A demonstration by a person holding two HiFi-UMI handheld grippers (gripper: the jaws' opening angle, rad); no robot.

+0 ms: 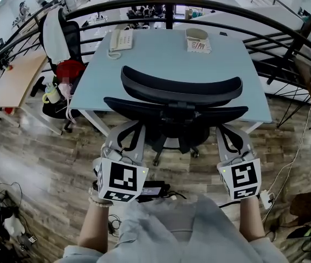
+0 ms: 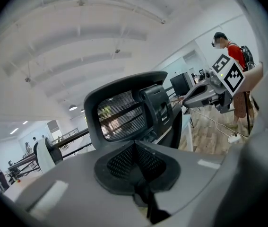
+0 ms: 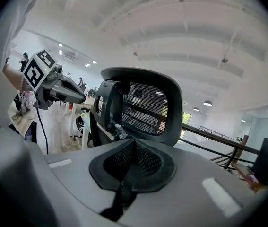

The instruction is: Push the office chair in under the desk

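A black mesh office chair (image 1: 174,111) with a curved headrest (image 1: 180,86) stands at the near edge of the pale blue desk (image 1: 144,59), its seat partly under the top. In the head view my left gripper (image 1: 123,133) points at the left end of the chair back and my right gripper (image 1: 229,133) at the right end. Whether either touches the chair I cannot tell. The left gripper view has the left gripper (image 2: 134,148) with its jaws shut and nothing between them, the headrest (image 2: 124,112) just beyond. In its own view my right gripper (image 3: 134,145) is likewise shut on nothing below the headrest (image 3: 148,105).
A white phone (image 1: 120,39) and a cup on papers (image 1: 197,37) sit on the desk. A black railing (image 1: 171,7) curves behind it. Another chair (image 1: 56,34) with a red bag (image 1: 70,69) stands to the left. Cables and a power brick (image 1: 154,189) lie by the person's feet.
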